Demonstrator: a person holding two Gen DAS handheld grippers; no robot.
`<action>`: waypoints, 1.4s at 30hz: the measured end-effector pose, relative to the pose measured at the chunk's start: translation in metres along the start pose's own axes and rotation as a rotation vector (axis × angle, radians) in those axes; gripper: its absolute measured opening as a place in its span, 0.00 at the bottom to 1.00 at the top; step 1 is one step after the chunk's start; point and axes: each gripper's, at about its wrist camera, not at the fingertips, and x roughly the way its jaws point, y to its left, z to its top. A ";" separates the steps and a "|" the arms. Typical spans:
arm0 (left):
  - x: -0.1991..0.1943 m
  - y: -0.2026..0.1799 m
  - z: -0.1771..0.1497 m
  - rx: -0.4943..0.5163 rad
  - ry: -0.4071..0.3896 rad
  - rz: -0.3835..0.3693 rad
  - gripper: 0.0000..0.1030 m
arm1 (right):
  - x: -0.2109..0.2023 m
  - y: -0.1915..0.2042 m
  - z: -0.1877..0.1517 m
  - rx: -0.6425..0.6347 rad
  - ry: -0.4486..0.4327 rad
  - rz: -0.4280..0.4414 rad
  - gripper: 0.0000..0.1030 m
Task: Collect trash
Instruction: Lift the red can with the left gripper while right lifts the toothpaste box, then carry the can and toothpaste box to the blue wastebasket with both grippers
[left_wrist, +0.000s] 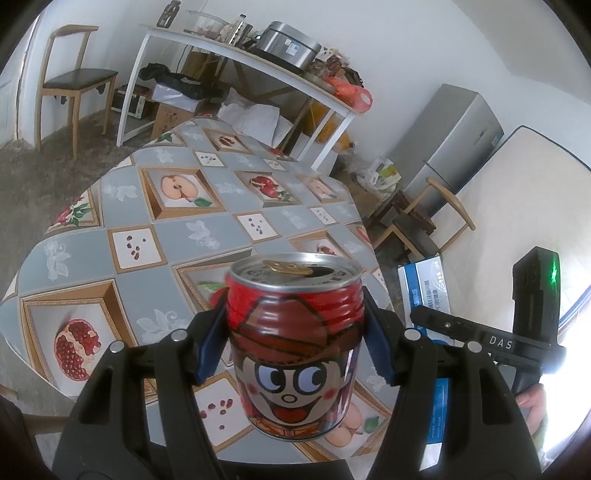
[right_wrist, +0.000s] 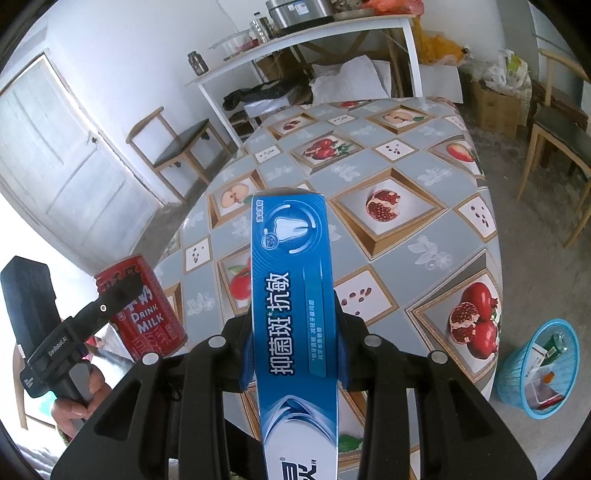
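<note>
Red milk can (left_wrist: 293, 347) clamped upright in left gripper (left_wrist: 293, 341) fingers; right gripper (right_wrist: 293, 354) fingers clamp toothpaste box (right_wrist: 293, 314).

Readable text: can, box, both gripper bodies

Red can (right_wrist: 142, 308) left of the right claw: "DRINK MILK". Blue box (right_wrist: 291, 295) between its fingers: "抑菌斑*抗敏". Left gripper (right_wrist: 55, 343) body: "GenRobot.AI". Right gripper (left_wrist: 498, 343) body, right of the left claw: "DAS".

An opened red milk-drink can (left_wrist: 293, 345) printed with a cartoon face is held upright above the fruit-patterned table, beside a long blue toothpaste box (right_wrist: 293, 314) held lengthwise, pointing away.
</note>
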 end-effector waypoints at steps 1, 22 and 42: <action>0.000 -0.003 0.001 0.004 -0.001 0.000 0.60 | -0.003 -0.002 -0.001 0.005 -0.006 0.003 0.32; 0.040 -0.128 -0.001 0.197 0.097 -0.169 0.60 | -0.162 -0.141 -0.065 0.311 -0.323 -0.164 0.32; 0.271 -0.360 -0.140 0.489 0.670 -0.282 0.60 | -0.187 -0.376 -0.239 0.966 -0.413 -0.250 0.32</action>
